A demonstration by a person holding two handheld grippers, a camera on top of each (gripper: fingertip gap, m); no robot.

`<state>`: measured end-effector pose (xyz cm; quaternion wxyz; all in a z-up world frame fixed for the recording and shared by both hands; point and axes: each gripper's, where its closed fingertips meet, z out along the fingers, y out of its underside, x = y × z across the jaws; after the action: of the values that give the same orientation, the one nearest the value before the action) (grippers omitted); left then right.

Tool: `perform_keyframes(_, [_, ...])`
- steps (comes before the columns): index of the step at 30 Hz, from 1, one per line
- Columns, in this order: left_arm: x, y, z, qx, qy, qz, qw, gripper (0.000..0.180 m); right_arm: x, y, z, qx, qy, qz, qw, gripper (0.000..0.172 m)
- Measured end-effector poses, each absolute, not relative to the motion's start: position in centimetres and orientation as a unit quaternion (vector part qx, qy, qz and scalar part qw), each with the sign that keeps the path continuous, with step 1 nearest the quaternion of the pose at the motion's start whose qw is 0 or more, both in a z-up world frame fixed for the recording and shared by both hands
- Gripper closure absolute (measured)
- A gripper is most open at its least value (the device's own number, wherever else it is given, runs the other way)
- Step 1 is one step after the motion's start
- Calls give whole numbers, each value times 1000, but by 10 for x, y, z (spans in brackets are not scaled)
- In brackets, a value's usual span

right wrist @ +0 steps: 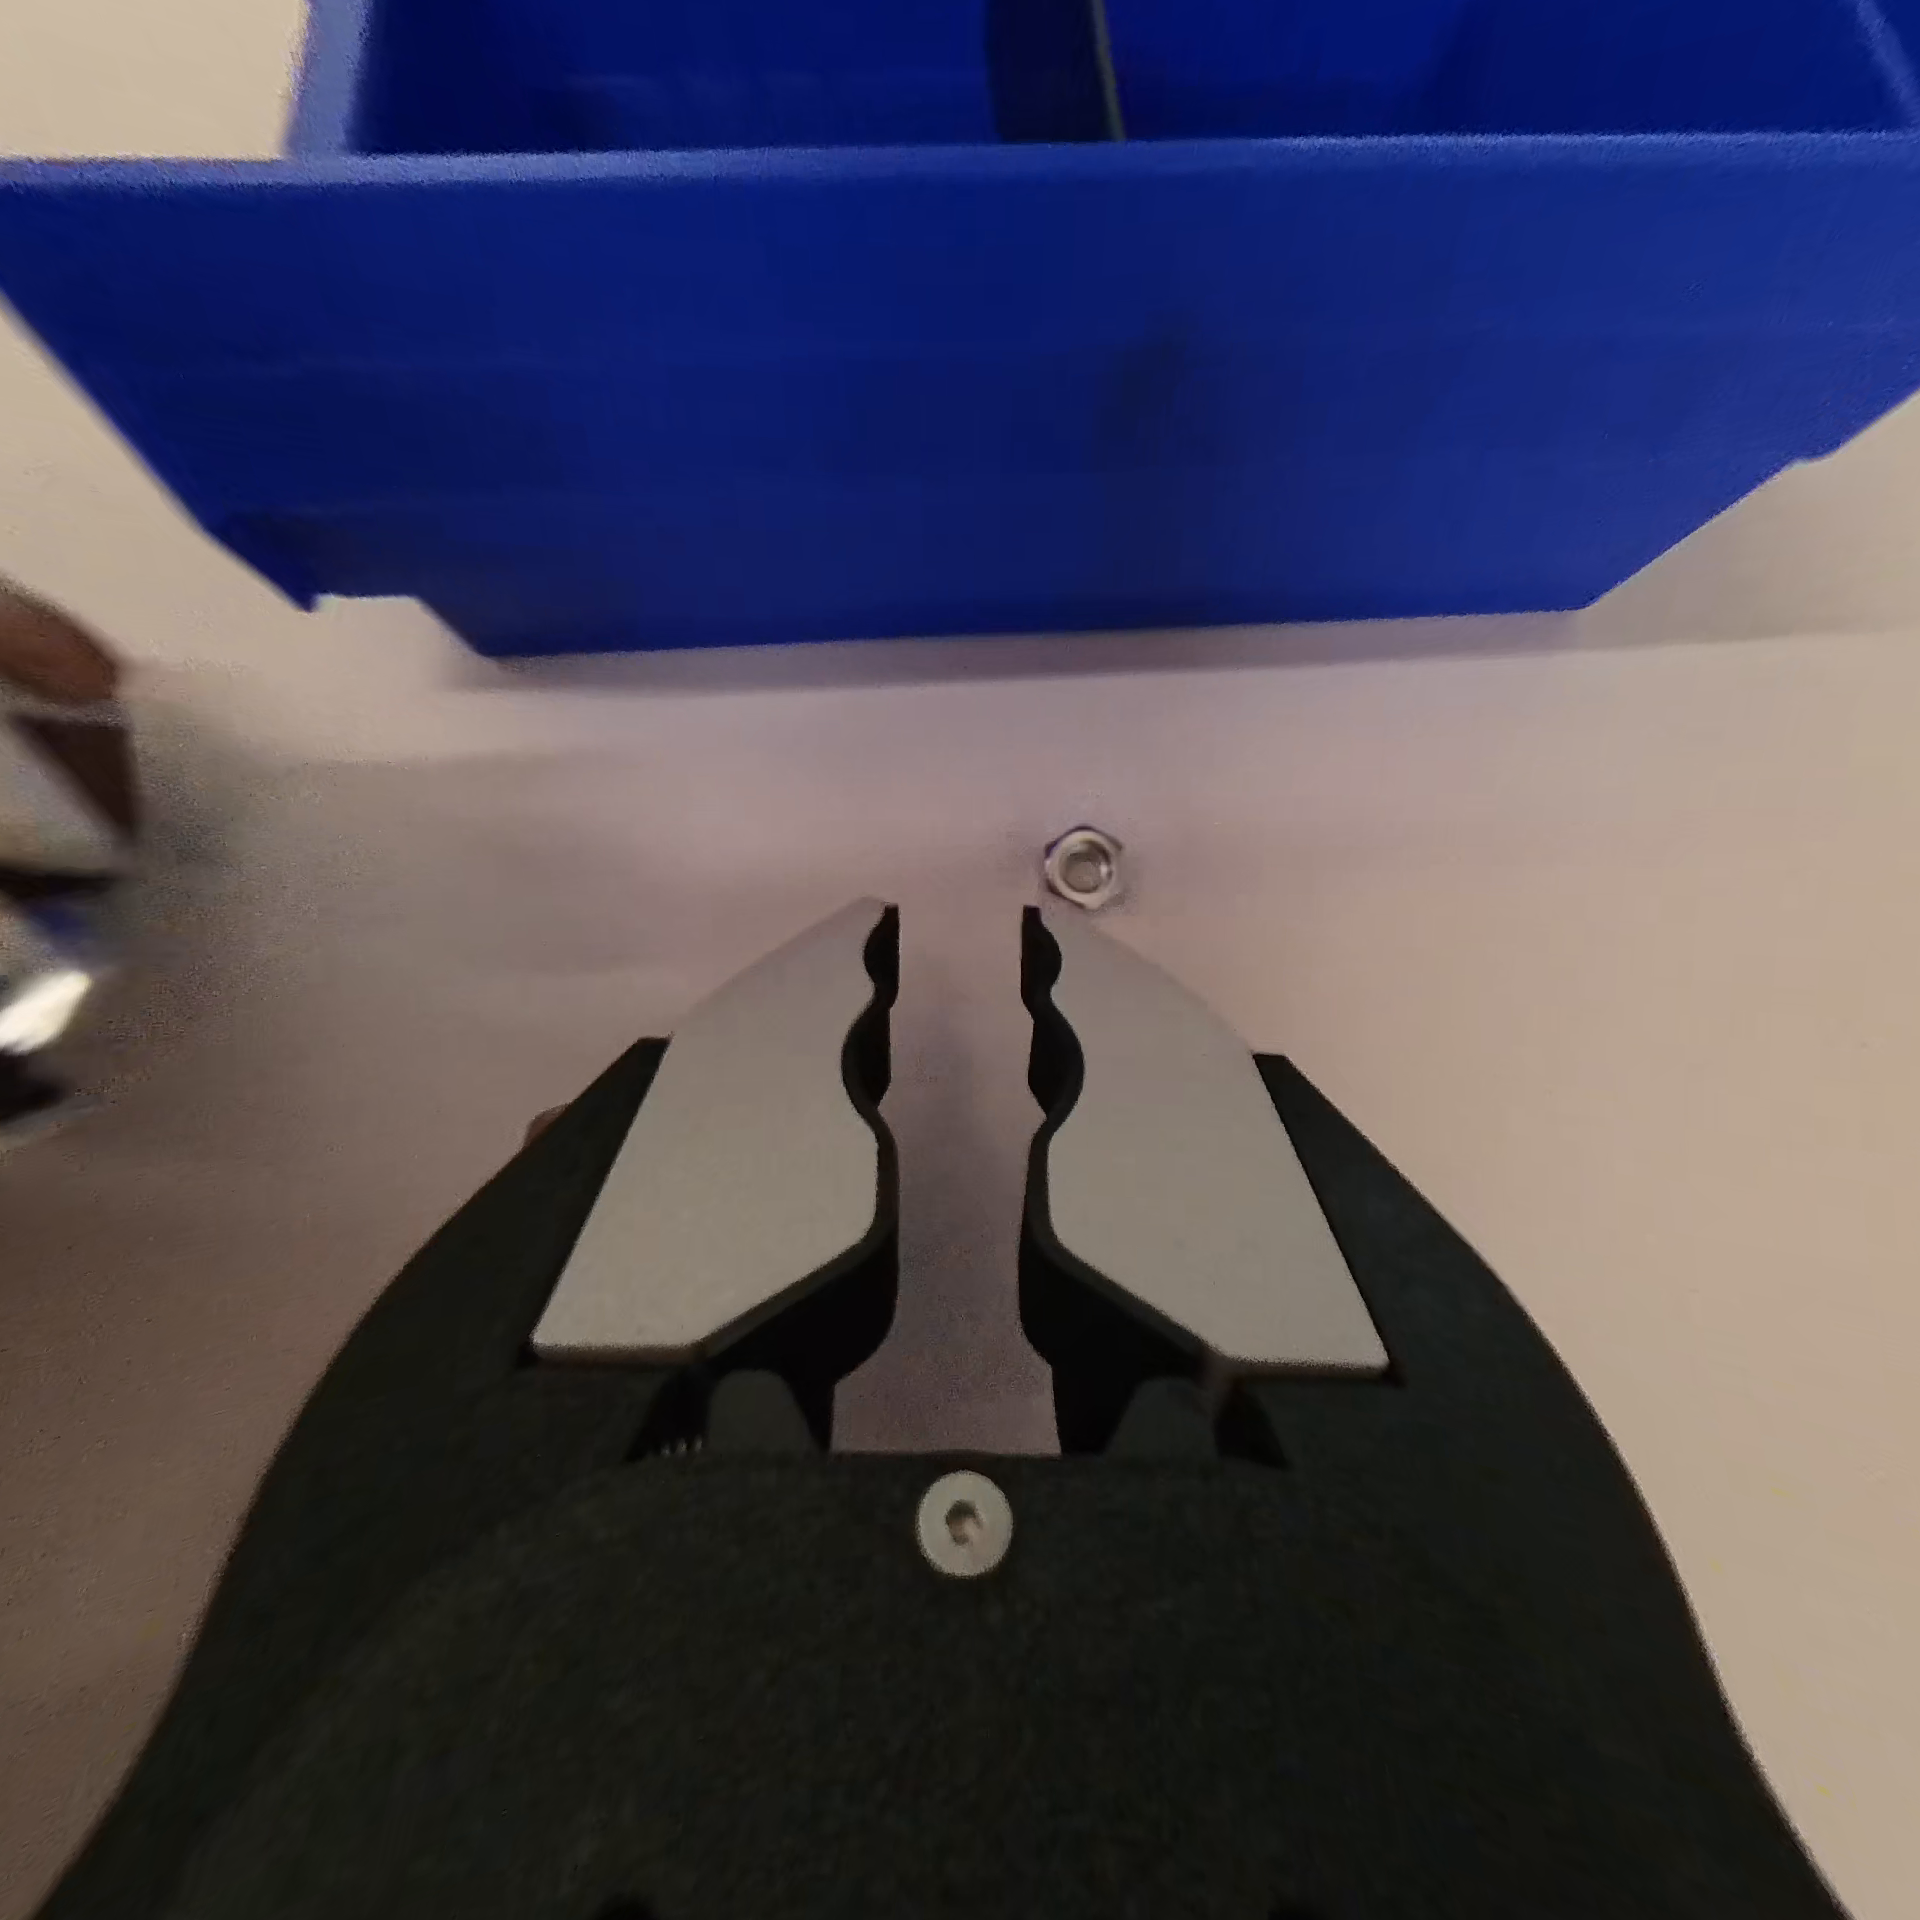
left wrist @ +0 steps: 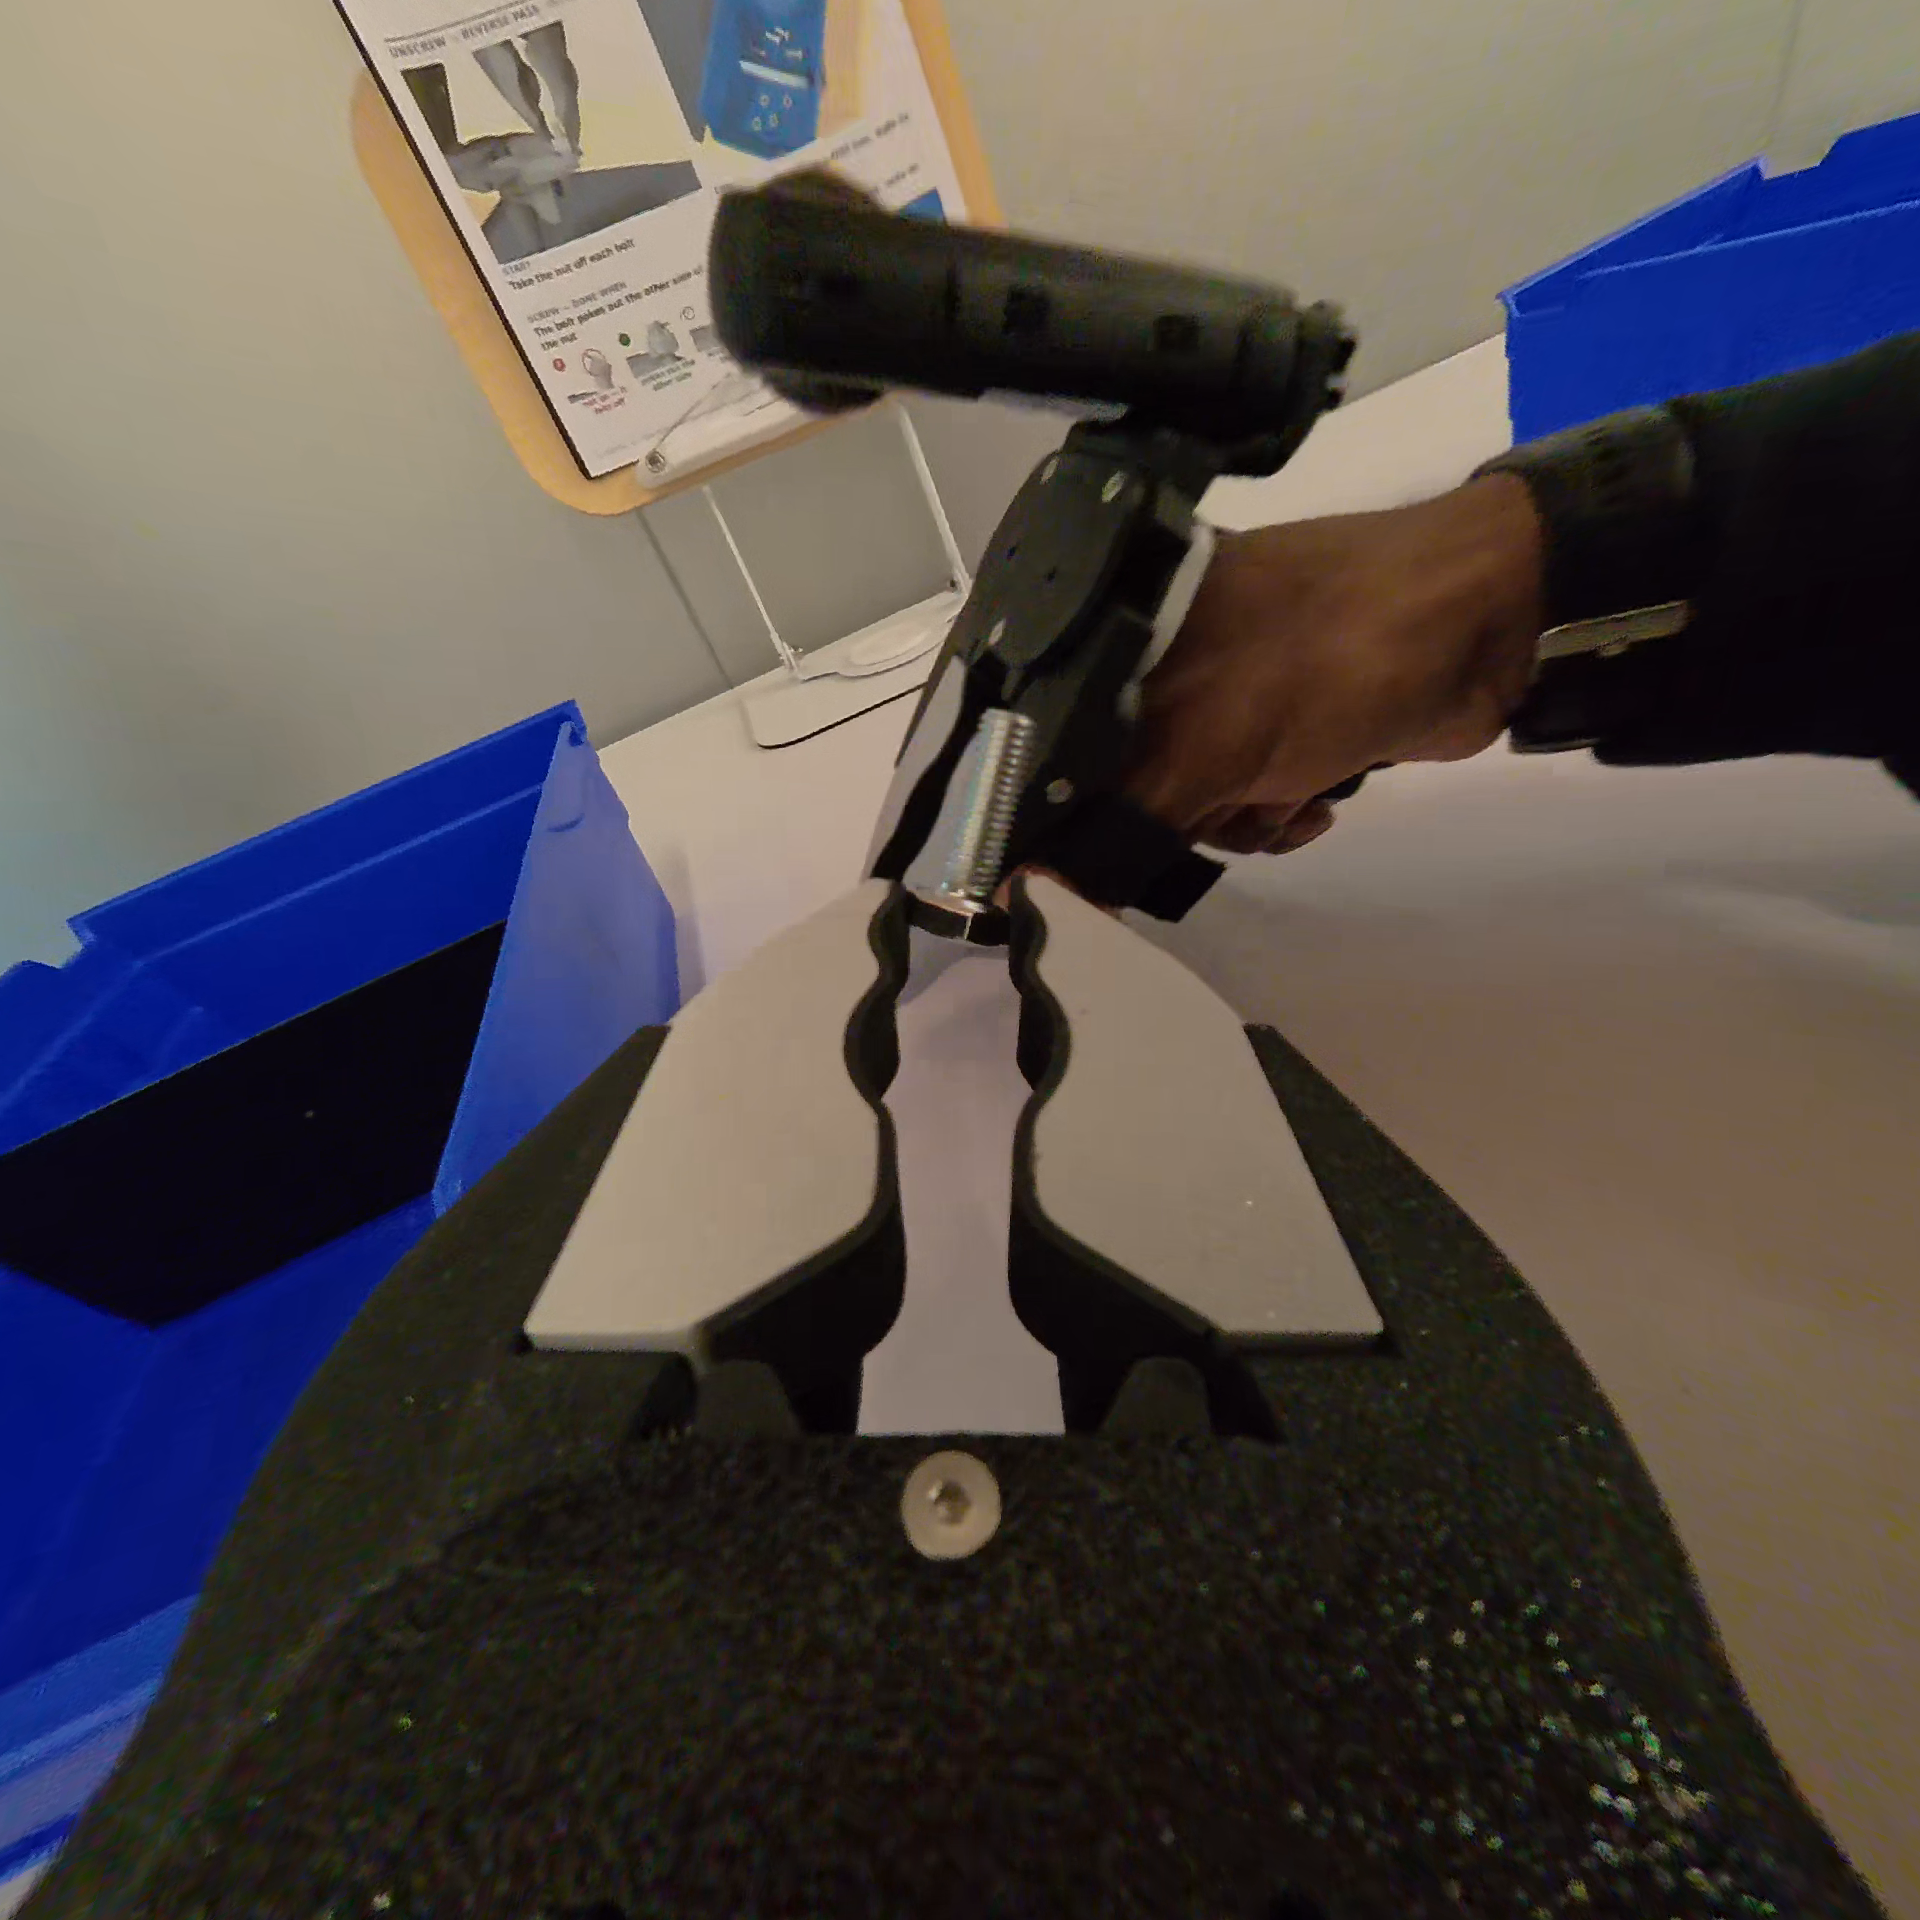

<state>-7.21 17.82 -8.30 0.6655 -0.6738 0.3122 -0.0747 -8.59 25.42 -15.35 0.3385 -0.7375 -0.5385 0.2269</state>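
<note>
Left wrist view, fingers [left wrist: 954, 914] pinching silver bolt [left wrist: 977, 821] head, right fingers [right wrist: 958, 914] spread beside nut [right wrist: 1086, 864]

- The bolt [left wrist: 977, 821] is bright, glossy threaded metal.
- The nut [right wrist: 1086, 864] is shiny metal.
- The left gripper [left wrist: 951, 914] has matt grey finger plates on a rough, grainy black plastic body.
- The bin [right wrist: 935, 395] is smooth blue plastic.
- The table [right wrist: 520, 790] is matt and pale.
- The board [left wrist: 582, 457] looks like light wood, bearing a printed paper sheet [left wrist: 540, 208].

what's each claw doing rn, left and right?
Left claw: closed on the hex head of a silver bolt, threads pointing away.
Right claw: open, holding nothing; a silver nut lies on the table just past its right fingertip.
</note>
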Motion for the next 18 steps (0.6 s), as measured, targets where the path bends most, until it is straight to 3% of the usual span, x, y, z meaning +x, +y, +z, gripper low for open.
perform_keyframes(14, [-72, 177, -81, -671, 310, -94, 667, 163, -92, 285, -174, -774, -502, 223, 314, 138])
perform_keyframes(18, [-72, 179, -82, -674, 309, -94, 664, 163, -93, 286, -178, -777, -509, 204, 309, 155])
